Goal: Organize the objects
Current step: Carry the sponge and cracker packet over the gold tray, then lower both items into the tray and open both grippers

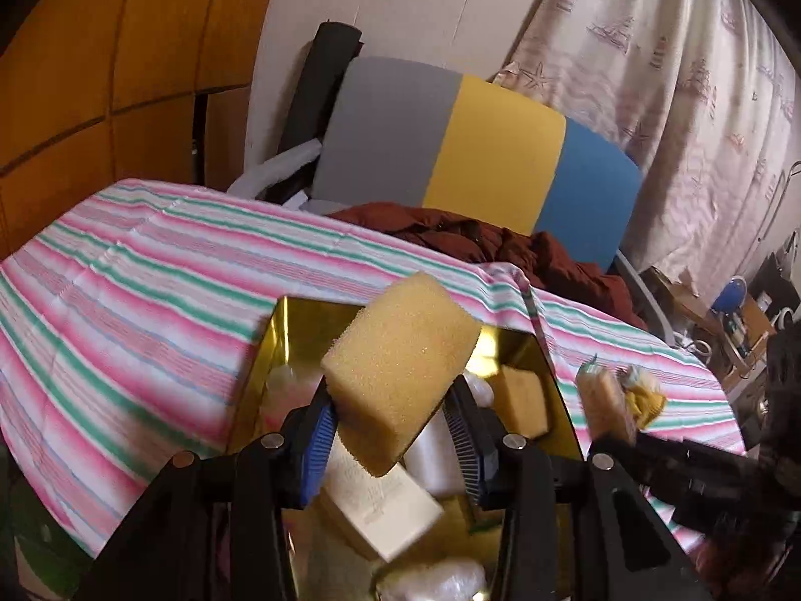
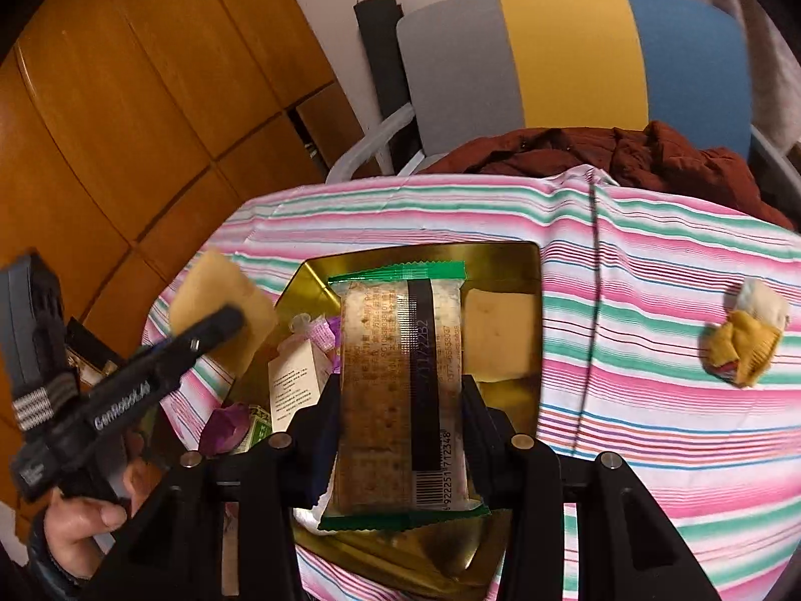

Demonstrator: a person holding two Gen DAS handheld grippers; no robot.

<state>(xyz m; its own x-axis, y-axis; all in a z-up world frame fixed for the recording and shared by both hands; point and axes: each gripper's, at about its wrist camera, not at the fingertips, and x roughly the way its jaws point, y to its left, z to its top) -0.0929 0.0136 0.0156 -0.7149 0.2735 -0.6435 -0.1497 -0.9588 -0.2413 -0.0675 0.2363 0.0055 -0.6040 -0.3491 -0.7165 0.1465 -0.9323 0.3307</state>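
Note:
In the left wrist view, my left gripper (image 1: 393, 420) is shut on a yellow sponge (image 1: 400, 360), which hangs tilted above an open gold tin (image 1: 280, 330). Inside the tin lie a second sponge (image 1: 520, 400), a white carton (image 1: 385, 506) and clear-wrapped items. My right gripper (image 2: 400, 400) is shut on a green-edged cracker pack (image 2: 400, 375), lengthwise over the same gold tin (image 2: 505, 263). From that side the left gripper (image 2: 215, 330) holds the sponge (image 2: 215, 295) over the tin's left edge. The cracker pack (image 1: 603, 400) shows right of the tin.
The tin sits on a pink, green and white striped tablecloth (image 2: 651, 400). A crumpled yellow and white wrapper (image 2: 746, 338) lies on the cloth to the right. Behind the table stands a grey, yellow and blue chair (image 1: 490, 150) with a dark red jacket (image 1: 500, 240). A hand (image 2: 85, 521) grips the left tool.

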